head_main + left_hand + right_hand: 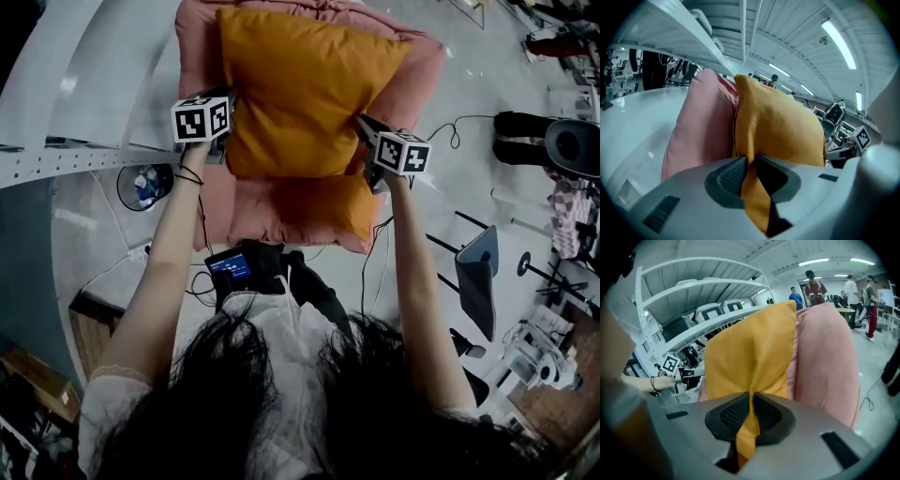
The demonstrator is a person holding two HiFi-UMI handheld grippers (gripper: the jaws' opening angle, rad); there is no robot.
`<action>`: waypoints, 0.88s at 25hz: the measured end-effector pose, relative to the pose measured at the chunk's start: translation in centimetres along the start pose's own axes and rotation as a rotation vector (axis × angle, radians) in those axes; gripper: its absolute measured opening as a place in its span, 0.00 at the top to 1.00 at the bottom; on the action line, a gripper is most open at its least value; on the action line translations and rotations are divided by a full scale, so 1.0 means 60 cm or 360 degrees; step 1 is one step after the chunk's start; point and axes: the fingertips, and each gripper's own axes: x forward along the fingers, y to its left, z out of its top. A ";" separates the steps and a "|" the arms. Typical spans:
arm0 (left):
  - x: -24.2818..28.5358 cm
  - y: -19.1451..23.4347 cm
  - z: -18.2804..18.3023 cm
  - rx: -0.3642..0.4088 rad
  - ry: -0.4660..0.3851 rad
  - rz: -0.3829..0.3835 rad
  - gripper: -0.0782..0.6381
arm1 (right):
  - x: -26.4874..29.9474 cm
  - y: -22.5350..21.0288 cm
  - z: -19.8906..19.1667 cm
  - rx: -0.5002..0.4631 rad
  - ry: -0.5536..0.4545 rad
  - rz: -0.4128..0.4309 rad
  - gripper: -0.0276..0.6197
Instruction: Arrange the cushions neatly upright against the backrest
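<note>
Long dark hair (262, 403). White top (267, 309), lace-edged short sleeve (108, 389). Thin black band (190, 174) on wrist, just below left hand-held gripper (228, 101). It and right hand-held gripper (361, 122): grey shell, dark ribbed pads (729, 176), one white cube (201, 119) each, black square markers on every visible face.

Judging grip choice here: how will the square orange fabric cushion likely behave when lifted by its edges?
Probably soft and floppy: the square orange fabric cushion bunches into a thin fold in the left tool. Likely light for its size: that pinch and one by the right tool seem enough to carry it.
</note>
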 end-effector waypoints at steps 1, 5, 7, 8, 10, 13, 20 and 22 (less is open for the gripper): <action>0.005 0.000 -0.001 -0.0008 0.0003 -0.0007 0.77 | 0.007 -0.006 0.000 -0.0023 0.0043 -0.0022 0.88; 0.031 0.000 -0.007 0.0110 -0.0002 -0.0030 0.77 | 0.036 -0.035 -0.017 -0.0064 0.0207 -0.0106 0.88; 0.050 0.016 -0.024 0.0156 -0.0003 -0.0047 0.77 | 0.067 -0.044 -0.042 -0.0036 0.0282 -0.0119 0.88; 0.056 0.022 -0.032 0.0147 -0.0006 -0.0053 0.77 | 0.077 -0.047 -0.051 -0.0011 0.0297 -0.0127 0.88; 0.062 0.026 -0.042 0.0094 -0.0018 -0.0058 0.77 | 0.082 -0.050 -0.059 0.0056 0.0278 -0.0134 0.88; 0.062 0.026 -0.040 0.0075 -0.0014 -0.0025 0.77 | 0.082 -0.049 -0.056 0.0117 0.0218 -0.0129 0.88; 0.050 0.023 -0.042 0.0040 0.0034 -0.0002 0.77 | 0.058 -0.046 -0.056 0.0120 0.0081 -0.0134 0.88; 0.035 0.015 -0.036 0.0041 0.0021 -0.0015 0.75 | 0.039 -0.046 -0.053 0.0121 0.0044 -0.0116 0.88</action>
